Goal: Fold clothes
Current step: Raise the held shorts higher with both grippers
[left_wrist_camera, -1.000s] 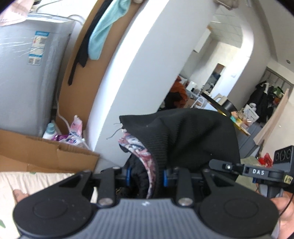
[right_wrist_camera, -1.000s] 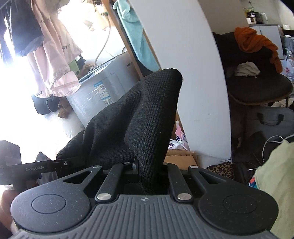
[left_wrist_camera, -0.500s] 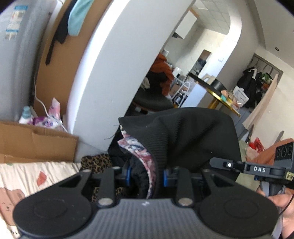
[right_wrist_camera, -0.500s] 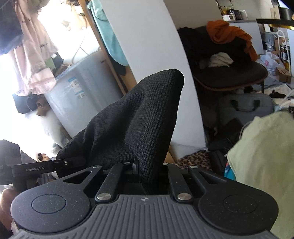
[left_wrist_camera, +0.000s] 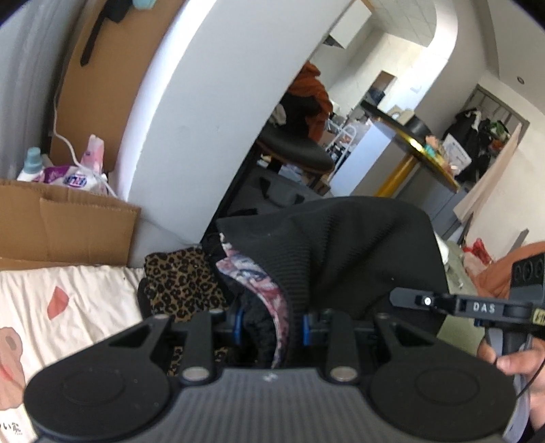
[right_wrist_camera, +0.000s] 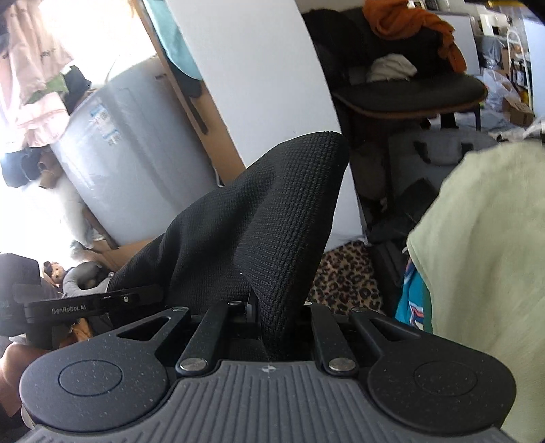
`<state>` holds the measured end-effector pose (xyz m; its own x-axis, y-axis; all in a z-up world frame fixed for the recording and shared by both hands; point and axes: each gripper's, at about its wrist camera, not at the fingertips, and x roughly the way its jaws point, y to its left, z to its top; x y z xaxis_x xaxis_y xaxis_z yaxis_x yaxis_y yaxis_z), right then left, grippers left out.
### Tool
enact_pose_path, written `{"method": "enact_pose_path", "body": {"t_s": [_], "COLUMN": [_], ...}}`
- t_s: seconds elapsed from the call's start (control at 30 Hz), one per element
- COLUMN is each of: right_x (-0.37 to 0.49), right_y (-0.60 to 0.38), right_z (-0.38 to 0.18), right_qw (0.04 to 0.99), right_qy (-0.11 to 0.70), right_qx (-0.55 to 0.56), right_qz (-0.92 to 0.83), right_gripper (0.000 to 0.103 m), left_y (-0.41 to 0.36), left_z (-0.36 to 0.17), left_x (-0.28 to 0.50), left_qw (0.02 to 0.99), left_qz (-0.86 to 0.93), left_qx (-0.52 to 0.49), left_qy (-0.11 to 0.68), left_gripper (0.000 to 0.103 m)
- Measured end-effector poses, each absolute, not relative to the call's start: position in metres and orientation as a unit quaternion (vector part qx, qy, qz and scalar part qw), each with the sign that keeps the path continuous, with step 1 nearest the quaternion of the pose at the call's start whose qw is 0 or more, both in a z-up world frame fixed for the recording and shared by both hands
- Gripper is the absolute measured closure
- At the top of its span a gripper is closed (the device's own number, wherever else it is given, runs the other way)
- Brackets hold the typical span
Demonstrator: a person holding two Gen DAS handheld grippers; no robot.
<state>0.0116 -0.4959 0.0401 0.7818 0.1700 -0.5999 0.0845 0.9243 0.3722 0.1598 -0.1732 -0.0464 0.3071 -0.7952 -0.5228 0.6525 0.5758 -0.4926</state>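
Both grippers, left [left_wrist_camera: 270, 327] & right [right_wrist_camera: 277, 317], were clamped tight on my black waffle-knit garment [right_wrist_camera: 259, 218] w/ floral lining, held up between them; leopard-print cloth [left_wrist_camera: 180, 283] lay below, pale green fabric [right_wrist_camera: 483, 272] at right.

"DAS" on right claw [left_wrist_camera: 483, 308]; "GenRobot.AI" on left claw [right_wrist_camera: 68, 310]

I record the knit garment [right_wrist_camera: 272, 218] as black, waffle-textured, with a pink-and-white floral lining [left_wrist_camera: 262, 289]. Leopard-print fabric [left_wrist_camera: 180, 283] is tan with dark spots. The sheet [left_wrist_camera: 68, 306] reads cream with red and pink motifs. I note a pale green cloth [right_wrist_camera: 483, 259], an orange garment [right_wrist_camera: 415, 24], and brown cardboard [left_wrist_camera: 68, 225].
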Motion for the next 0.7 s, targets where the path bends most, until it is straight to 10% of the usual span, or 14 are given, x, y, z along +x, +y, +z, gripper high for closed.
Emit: {"method": "enact_pose_path", "body": {"t_s": [0.7], "right_x": [0.053], "right_y": [-0.515], "right_z": [-0.072], "right_qw": [0.919], "right_qy": [0.370], "right_qx": [0.138], "right_qz": [-0.005], "right_gripper": [0.096], "left_y": [-0.201], "left_z": [-0.165], "left_x": [0.178], "left_qw": [0.796], "left_qz": [-0.426], "left_qx": [-0.129], "left_qy": [0.410], "left_gripper": [0.071]}}
